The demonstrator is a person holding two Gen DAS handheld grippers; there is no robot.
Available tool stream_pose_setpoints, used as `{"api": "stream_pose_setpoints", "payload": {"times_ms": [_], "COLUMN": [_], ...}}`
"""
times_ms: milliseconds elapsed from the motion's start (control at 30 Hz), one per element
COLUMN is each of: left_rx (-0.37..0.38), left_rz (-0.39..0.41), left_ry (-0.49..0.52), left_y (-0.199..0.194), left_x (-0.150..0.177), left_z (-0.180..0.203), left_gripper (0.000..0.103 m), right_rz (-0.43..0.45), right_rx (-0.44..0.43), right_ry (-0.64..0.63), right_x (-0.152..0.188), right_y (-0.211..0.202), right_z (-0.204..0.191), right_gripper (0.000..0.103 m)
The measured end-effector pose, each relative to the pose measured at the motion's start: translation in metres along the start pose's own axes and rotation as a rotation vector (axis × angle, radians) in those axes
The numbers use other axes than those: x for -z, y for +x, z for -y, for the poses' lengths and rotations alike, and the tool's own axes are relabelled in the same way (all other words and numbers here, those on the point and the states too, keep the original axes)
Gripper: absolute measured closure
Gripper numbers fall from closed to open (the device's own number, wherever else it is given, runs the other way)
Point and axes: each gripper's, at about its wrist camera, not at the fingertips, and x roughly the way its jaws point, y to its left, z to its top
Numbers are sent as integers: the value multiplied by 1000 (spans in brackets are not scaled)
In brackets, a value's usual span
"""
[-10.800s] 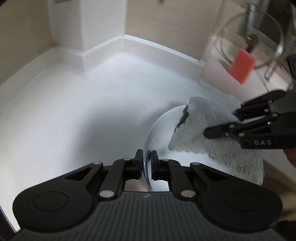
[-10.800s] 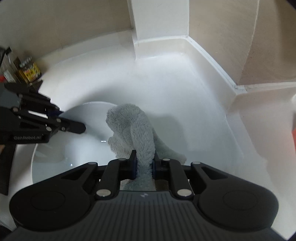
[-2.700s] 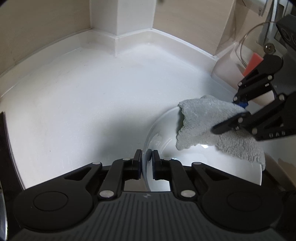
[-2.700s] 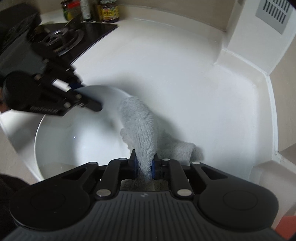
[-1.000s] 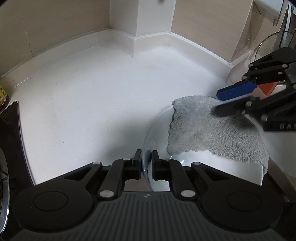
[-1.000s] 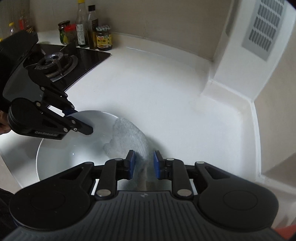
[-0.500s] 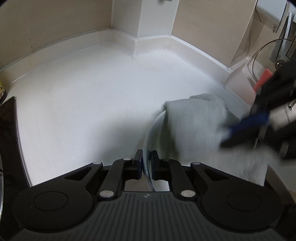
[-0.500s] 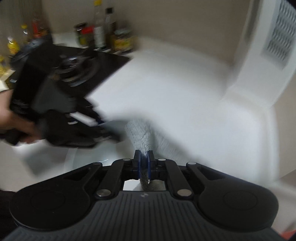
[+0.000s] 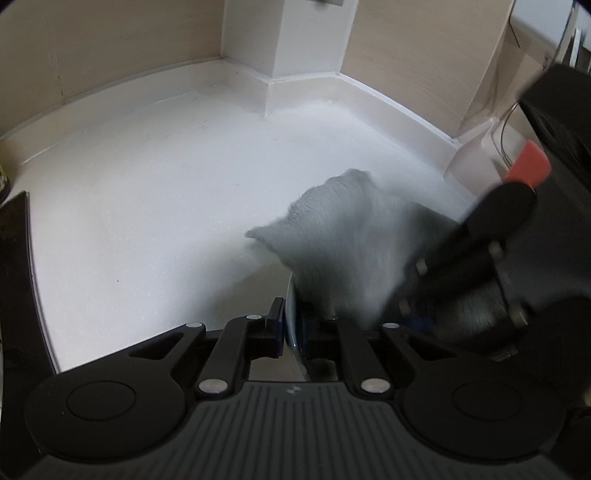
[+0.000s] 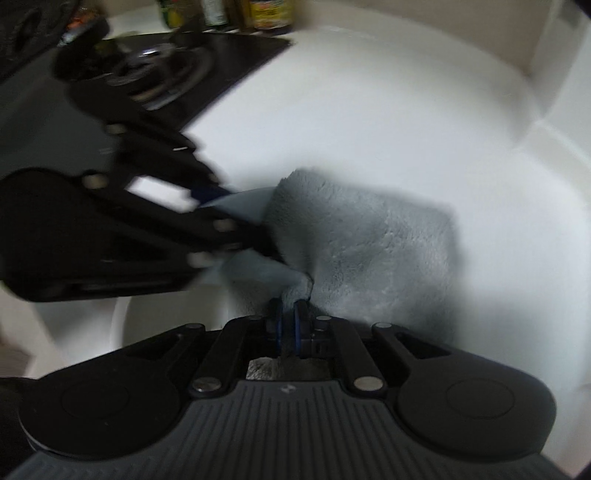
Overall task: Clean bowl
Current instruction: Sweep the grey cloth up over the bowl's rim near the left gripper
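My left gripper (image 9: 293,325) is shut on the rim of the white bowl (image 9: 291,314), which stands on edge and is mostly hidden here. A grey fluffy cloth (image 9: 343,251) hangs over the bowl's far side. In the right wrist view my right gripper (image 10: 287,317) is shut on the grey cloth (image 10: 369,251), which spreads over the bowl (image 10: 147,321) toward the counter. The left gripper (image 10: 229,214) shows blurred at left, clamping the rim. The right gripper (image 9: 417,317) shows blurred at right in the left wrist view.
The white countertop (image 9: 147,206) runs back to a tiled wall corner. A black gas hob (image 10: 159,66) and several jars (image 10: 266,14) lie at the back left. An orange-red object (image 9: 528,166) and a wire rack (image 9: 509,122) stand at right.
The right gripper opened a second ago, shut on the cloth again and has swept it toward the left gripper. The bowl now looks tilted more on edge.
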Motion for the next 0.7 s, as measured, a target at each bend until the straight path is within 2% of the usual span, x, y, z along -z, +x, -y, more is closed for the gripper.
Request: {"api": "stream_pose_setpoints", "payload": {"times_ms": [100,133,200,267,333,367,467,567,633,700], "left_rx": [5,1,-6,-14,-21,-25,-30,-22,-22,-24], "left_rz": [1,0,-2,-5,-7,-8,-11,-13,-13,-12], "left_ry": [0,4,11,18,24,28,33,33,34,37], "left_y": [0,0,0,0,0,0,1,2,2,2], "left_x": [0,0,-1,-1,-1,-1,-2,-3,-2,-2], "left_z": [0,0,2,4,5,6,7,5,5,6], "left_gripper": [97,97,97,96,96,96,97,97,97,97], "right_rz": [-83,-99,-131,-109,-44,-28,15,-27,-76,-135], "right_rx": [-11,7,100,194,238,227,112,4,-9,48], "right_ry": [-89,-106,-151,-149,-109,-91,-27,-84,-132,-162], "right_x": [8,9,11,8,2,0,-5,-1,4,8], "right_y": [-7,-8,-10,-10,-7,-6,-4,-7,-9,-13], "right_z": [-11,-11,-8,-2,5,5,3,-13,-19,-17], "right_gripper": [98,99,98,103,100,98,98,98,98,99]}}
